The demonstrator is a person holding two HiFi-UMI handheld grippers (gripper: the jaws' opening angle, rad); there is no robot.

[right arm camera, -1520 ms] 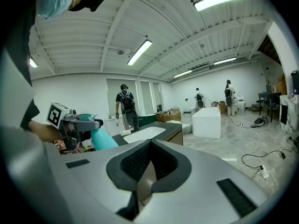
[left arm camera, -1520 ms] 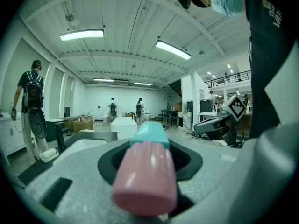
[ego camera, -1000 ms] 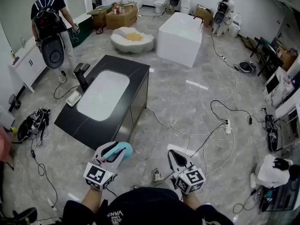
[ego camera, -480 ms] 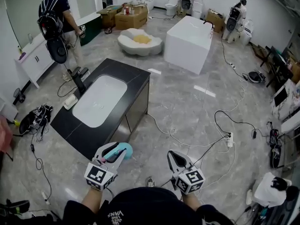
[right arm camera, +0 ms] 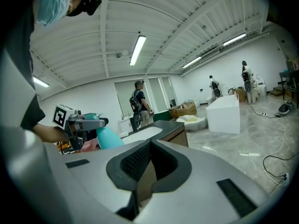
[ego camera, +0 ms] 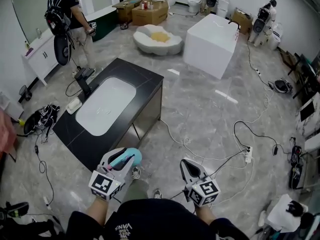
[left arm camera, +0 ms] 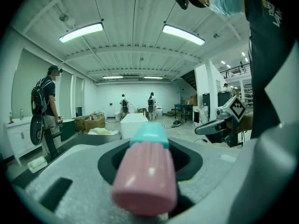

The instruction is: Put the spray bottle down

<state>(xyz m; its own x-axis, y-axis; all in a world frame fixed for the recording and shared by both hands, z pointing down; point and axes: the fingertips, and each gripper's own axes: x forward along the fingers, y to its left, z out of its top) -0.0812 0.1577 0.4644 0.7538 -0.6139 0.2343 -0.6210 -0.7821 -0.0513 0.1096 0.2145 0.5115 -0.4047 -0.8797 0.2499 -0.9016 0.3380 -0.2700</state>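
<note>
My left gripper (ego camera: 122, 160) is shut on the spray bottle (ego camera: 128, 157), which has a teal body and a pink head. In the left gripper view the bottle (left arm camera: 145, 176) lies lengthwise between the jaws, pink end toward the camera. From the right gripper view the bottle (right arm camera: 108, 138) shows at the left in the other gripper. My right gripper (ego camera: 188, 167) is level with the left one, shut with nothing in it; its pads (right arm camera: 140, 162) meet. The black counter (ego camera: 145, 81) with a white basin (ego camera: 106, 105) stands just ahead of the left gripper.
A black faucet (ego camera: 83, 82) and a small white dish (ego camera: 74, 105) sit at the counter's left edge. Cables (ego camera: 240, 139) trail over the grey floor at the right. A person with a backpack (ego camera: 65, 14) stands far left. A white block (ego camera: 214, 31) stands beyond.
Both grippers and the head have come closer to the counter, which now sits lower in the view. The bottle stays in the left gripper. The person at the back has shifted a little.
</note>
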